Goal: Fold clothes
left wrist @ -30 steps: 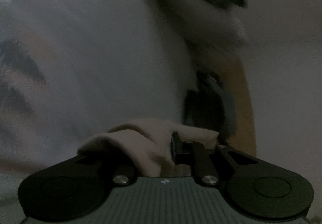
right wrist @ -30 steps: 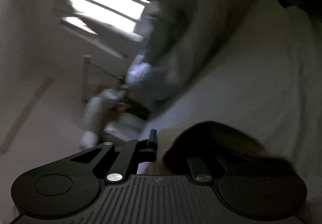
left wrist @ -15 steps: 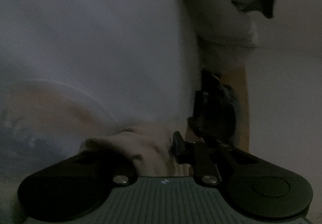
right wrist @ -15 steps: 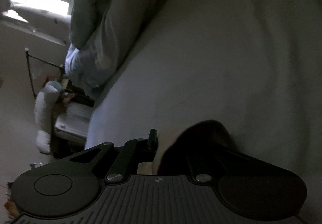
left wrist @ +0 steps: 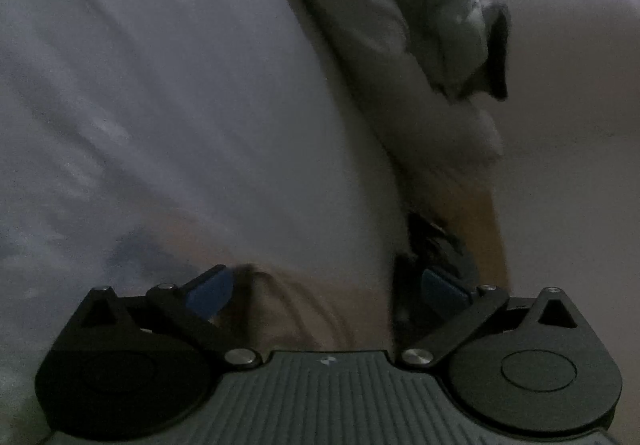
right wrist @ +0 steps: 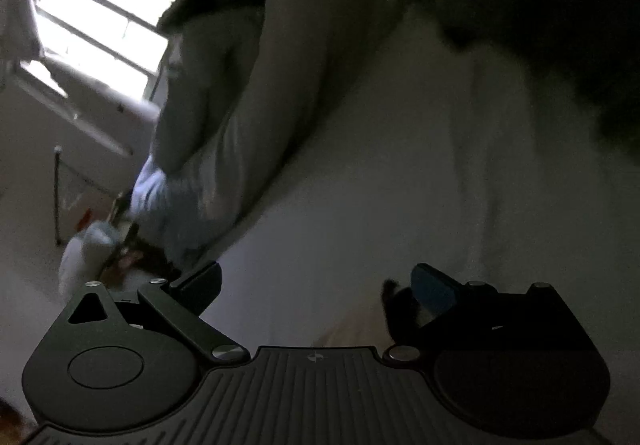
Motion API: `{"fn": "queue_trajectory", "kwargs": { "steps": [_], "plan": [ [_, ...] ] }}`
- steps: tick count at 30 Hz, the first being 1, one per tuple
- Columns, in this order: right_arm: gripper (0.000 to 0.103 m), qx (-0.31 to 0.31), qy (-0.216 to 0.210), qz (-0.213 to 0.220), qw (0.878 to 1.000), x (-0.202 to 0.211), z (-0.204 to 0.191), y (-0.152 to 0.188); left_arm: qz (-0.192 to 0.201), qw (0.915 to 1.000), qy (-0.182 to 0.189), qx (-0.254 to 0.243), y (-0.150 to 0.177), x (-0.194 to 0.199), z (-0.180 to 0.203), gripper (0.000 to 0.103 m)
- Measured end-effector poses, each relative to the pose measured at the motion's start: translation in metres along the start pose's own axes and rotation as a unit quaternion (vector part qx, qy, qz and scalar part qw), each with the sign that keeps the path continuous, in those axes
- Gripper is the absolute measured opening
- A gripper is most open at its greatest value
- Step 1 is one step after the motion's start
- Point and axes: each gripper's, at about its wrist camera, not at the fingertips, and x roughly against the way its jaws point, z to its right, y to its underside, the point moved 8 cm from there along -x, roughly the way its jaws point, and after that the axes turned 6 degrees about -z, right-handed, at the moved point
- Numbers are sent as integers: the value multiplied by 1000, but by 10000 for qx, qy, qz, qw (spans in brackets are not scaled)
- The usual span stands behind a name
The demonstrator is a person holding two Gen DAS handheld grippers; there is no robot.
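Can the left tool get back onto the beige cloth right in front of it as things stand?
Probably yes. The left tool is opening, its blue pads wide apart, and the beige cloth lies slack between them, touching neither. Nothing covers that fold, though the picture is dim and blurred.

You're working in dim, smeared frames: the pale garment [left wrist: 180,105] fills the left wrist view and runs off its left and top edges, so you can't tell its outline. The dark shape [right wrist: 540,5] at the right wrist view's upper right is unreadable. The clutter [right wrist: 100,245] low under the window [right wrist: 100,25] is blurred — too small to name.
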Motion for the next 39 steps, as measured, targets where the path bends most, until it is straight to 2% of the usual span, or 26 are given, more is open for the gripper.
{"fn": "queue_trajectory", "kwargs": {
  "steps": [3,5,8,13,15,17,18,20,24,27,29,30,34,35,37,39],
  "plan": [
    [103,321,355,394,9981,49,-23,16,318,9971,-314,-611,15,26,21,103],
    [103,451,264,376,9979,81,-38,33,518,9899,-602,-1173,33,34,44,103],
    [103,837,271,396,9953,136,-63,61,646,9782,-816,-1798,64,29,79,103],
    [103,1551,330,614,9854,213,-104,109,1087,9649,-915,-2209,111,49,111,103],
    [103,1780,385,684,9809,236,-115,133,1422,9635,-988,-2039,125,58,119,103],
    [103,1928,395,748,9776,251,-121,153,1694,9634,-952,-1846,138,63,127,103],
    [103,1944,411,799,9768,254,-121,162,1767,9608,-970,-1902,147,66,131,103],
    [103,1933,465,854,9763,258,-121,177,1812,9507,-1197,-2215,165,64,142,103],
    [103,2018,608,499,9763,244,-93,201,1481,9228,-2009,-2936,193,44,146,103],
    [103,2112,993,436,9714,242,-76,206,1312,9113,-2357,-3110,205,30,129,103],
    [103,1980,1061,523,9730,247,-73,203,1273,9100,-2573,-2990,206,24,115,103],
    [103,1912,1046,600,9741,251,-72,201,1272,9129,-2637,-2845,206,23,106,103],
    [103,1621,945,818,9788,267,-67,198,1221,9329,-2690,-2060,210,23,71,103],
    [103,1566,935,838,9797,269,-66,197,1216,9355,-2701,-1927,212,24,65,103],
    [103,1559,975,894,9789,271,-62,197,1254,9350,-2783,-1804,211,22,59,103],
    [103,1696,1088,937,9750,271,-60,197,1289,9304,-2898,-1835,218,24,60,103]
  ]
}}
